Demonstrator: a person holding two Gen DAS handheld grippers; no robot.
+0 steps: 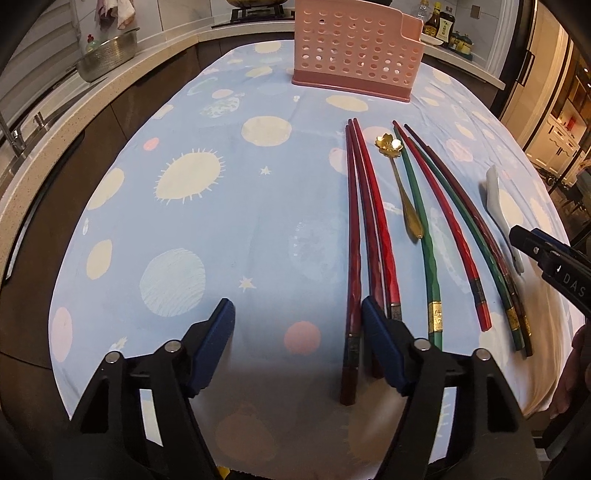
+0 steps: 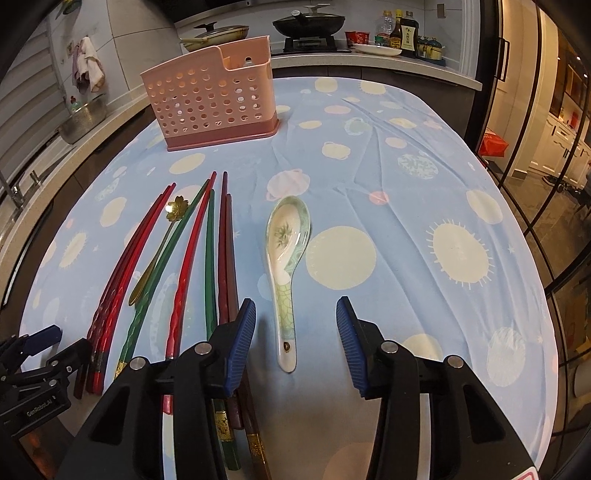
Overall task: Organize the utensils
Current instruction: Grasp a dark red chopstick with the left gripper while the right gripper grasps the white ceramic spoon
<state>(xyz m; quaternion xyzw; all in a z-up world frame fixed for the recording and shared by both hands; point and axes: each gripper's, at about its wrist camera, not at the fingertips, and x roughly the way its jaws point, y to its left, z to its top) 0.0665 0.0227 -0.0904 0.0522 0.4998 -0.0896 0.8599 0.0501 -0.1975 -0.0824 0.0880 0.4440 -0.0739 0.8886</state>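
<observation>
The chopsticks [image 1: 369,229] are laid side by side on the blue patterned tablecloth [image 1: 184,229], red, dark red and green ones mixed, with their tips pointed toward the far end of the table. A small gold spoon [image 1: 400,184] with a flower-shaped bowl is set among them, between a red group and a green stick. In the left wrist view, a dark red chopstick is seen just inside the right finger of the left gripper [image 1: 297,343], while the other sticks are spread out beyond that finger; the jaws are parted, nothing is pressed between the pads, and only cloth is seen in most of the gap. In the right wrist view, the handle of a white and green ceramic spoon [image 2: 288,258] is framed between the fingers of the right gripper [image 2: 295,339], with the bowl pointed away from the tongs. The jaws are held apart and the handle is touched by neither pad. The nearest chopsticks are passed under the left finger of this gripper. A pink perforated utensil holder [image 2: 210,99] is stood upright at the far end of the cloth, ahead of both tongs and well apart from the utensils. Beyond it, a counter with a stove, pans [image 2: 308,22] and bottles [image 2: 402,33] is seen.
</observation>
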